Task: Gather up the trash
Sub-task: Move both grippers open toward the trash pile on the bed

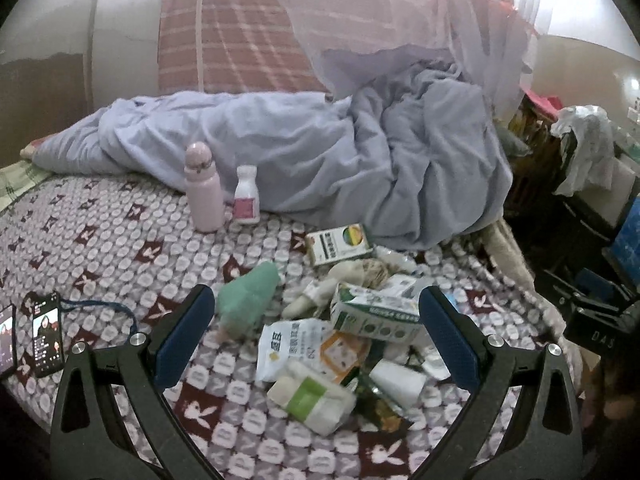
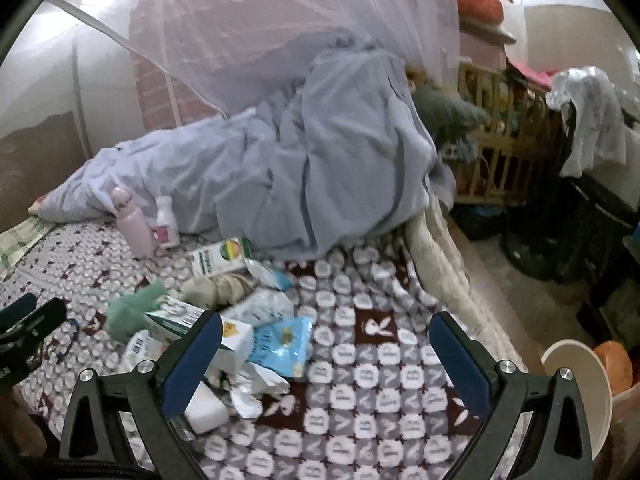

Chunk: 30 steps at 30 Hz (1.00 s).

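Both grippers hang wide and empty over the bed (image 2: 360,360): the left gripper (image 1: 316,332) straddles the trash pile (image 1: 344,344) of packets and cartons, the right gripper (image 2: 326,360) sits beside it over bare blanket. Closing left risks pinching several wrappers at once, or snagging the blanket; loose packets could slide off.

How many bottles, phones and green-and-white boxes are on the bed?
Bottles: 2, the pink bottle and the white pill bottle.
Phones: 2, phone and phone.
Green-and-white boxes: 2, box and box.
Total: 6
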Each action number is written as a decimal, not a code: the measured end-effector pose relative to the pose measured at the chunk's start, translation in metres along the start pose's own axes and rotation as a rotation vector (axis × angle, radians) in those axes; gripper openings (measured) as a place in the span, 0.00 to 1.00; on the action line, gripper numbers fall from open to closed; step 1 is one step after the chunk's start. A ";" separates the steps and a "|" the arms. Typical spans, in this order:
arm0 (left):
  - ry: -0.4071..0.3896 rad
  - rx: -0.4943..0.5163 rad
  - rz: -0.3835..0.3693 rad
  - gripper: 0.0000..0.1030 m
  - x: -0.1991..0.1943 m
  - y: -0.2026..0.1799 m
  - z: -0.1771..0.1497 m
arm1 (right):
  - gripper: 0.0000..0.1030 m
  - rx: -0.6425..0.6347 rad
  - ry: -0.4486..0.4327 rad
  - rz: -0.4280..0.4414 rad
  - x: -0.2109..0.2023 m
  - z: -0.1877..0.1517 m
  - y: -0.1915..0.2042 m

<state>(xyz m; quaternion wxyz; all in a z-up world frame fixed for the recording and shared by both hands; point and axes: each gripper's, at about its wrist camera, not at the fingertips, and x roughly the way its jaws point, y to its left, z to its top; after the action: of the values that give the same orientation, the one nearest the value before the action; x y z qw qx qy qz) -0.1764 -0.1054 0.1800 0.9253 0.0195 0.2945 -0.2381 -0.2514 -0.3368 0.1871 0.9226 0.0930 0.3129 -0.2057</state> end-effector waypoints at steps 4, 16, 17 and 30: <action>-0.031 0.005 0.000 0.99 -0.009 -0.003 0.002 | 0.99 -0.002 -0.030 0.010 -0.012 0.006 0.005; -0.061 0.005 0.005 0.99 -0.014 -0.005 0.006 | 0.99 -0.030 -0.095 0.010 -0.031 0.013 0.011; -0.061 0.007 0.007 0.99 -0.014 -0.005 0.006 | 0.99 -0.032 -0.096 0.010 -0.031 0.013 0.012; -0.061 -0.001 0.008 0.99 -0.011 -0.006 0.009 | 0.99 -0.033 -0.100 0.012 -0.031 0.016 0.013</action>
<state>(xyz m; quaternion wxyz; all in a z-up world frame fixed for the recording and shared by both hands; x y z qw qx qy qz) -0.1820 -0.1073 0.1940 0.9349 0.0132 0.2661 -0.2346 -0.2591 -0.3201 0.2192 0.9396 0.0694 0.2693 -0.1995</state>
